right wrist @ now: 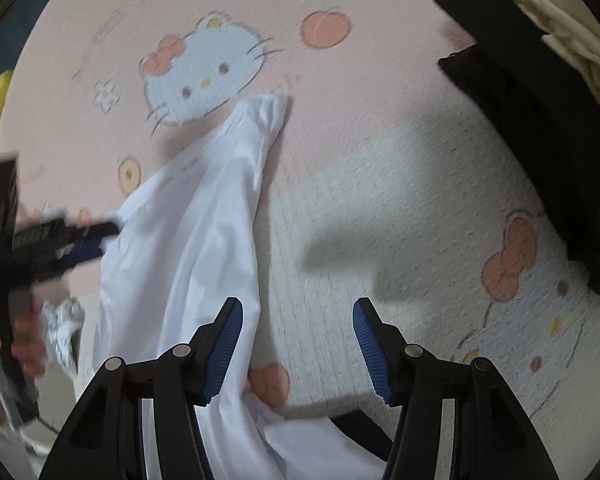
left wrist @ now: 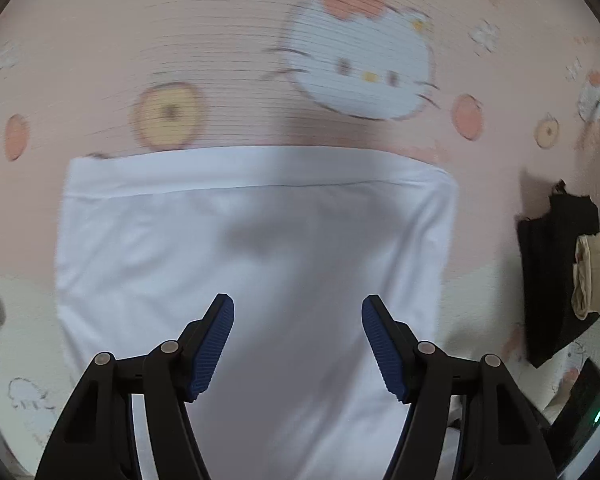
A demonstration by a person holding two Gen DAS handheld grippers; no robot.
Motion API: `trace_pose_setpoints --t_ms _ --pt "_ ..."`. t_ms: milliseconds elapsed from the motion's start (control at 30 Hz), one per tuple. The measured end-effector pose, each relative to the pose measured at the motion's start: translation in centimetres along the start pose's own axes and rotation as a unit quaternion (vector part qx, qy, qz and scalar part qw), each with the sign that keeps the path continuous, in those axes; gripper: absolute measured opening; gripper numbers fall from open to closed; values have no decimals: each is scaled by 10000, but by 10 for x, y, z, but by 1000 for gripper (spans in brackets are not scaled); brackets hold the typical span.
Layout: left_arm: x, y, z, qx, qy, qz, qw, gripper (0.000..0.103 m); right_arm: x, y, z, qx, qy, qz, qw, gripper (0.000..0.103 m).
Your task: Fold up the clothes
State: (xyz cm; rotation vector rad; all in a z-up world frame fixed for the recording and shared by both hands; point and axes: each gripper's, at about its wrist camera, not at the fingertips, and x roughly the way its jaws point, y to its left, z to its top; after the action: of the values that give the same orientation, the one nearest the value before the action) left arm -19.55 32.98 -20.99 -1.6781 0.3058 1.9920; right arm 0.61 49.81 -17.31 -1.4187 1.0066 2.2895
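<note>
A white garment (left wrist: 256,248) lies spread flat on a pink cartoon-cat sheet (left wrist: 220,64), its hem band toward the far side. My left gripper (left wrist: 298,344) hovers open just above its near half, nothing between the blue pads. In the right wrist view the same white garment (right wrist: 204,248) runs from upper centre to the bottom. My right gripper (right wrist: 298,344) is open beside the garment's right edge, its left finger (right wrist: 224,344) over the cloth. The left gripper (right wrist: 80,240) shows at the far left, held by a hand (right wrist: 28,340).
A folded black garment (left wrist: 556,264) with a cream one (left wrist: 592,272) on top sits to the right; in the right wrist view the black stack (right wrist: 540,128) and cream cloth (right wrist: 572,44) fill the upper right. A grey-white crumpled cloth (right wrist: 64,320) lies at left. Bare sheet (right wrist: 380,208) lies between.
</note>
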Motion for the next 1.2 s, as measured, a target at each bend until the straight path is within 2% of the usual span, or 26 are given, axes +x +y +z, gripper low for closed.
trace_pose_setpoints --t_ms 100,200,400,567,733,833,867,900,933,967,1033,1133,1200 --pt "11 -27 10 232 54 121 9996 64 5 3 -7 -332 107 45 9994 57" --pt "22 -54 20 464 109 243 9986 64 12 4 -12 -408 191 119 9989 57" --pt "35 -98 37 844 -9 367 9958 64 13 3 -10 -462 -96 -151 9988 56" --pt "53 -127 47 1063 91 423 9934 64 11 -10 -1 -77 -301 337 9990 38" --pt "76 -142 52 1107 260 520 9921 64 22 -10 3 -148 -184 326 9992 37" --pt "82 -145 52 1176 130 522 9916 64 26 -10 3 -44 -136 503 9986 37" --pt "82 -146 50 1260 39 537 9906 61 26 -9 4 -24 -143 543 9984 37" --pt "82 -147 49 1347 -54 553 9893 54 27 -8 4 -32 -136 568 9983 37" --pt "82 -147 47 1433 -147 569 9879 32 28 -7 4 -51 -124 565 9983 37" --pt "85 -149 46 1552 -109 669 9856 15 29 -6 3 -71 -113 553 9984 37" --pt "89 -148 44 1756 -75 926 9801 6 33 -4 2 -134 -31 578 9982 37" --pt "80 -138 47 1664 -256 546 9842 4 34 1 2 -213 -37 638 9977 37" --pt "76 -131 50 1557 -265 524 9861 4 36 3 2 -218 -24 730 9971 37"
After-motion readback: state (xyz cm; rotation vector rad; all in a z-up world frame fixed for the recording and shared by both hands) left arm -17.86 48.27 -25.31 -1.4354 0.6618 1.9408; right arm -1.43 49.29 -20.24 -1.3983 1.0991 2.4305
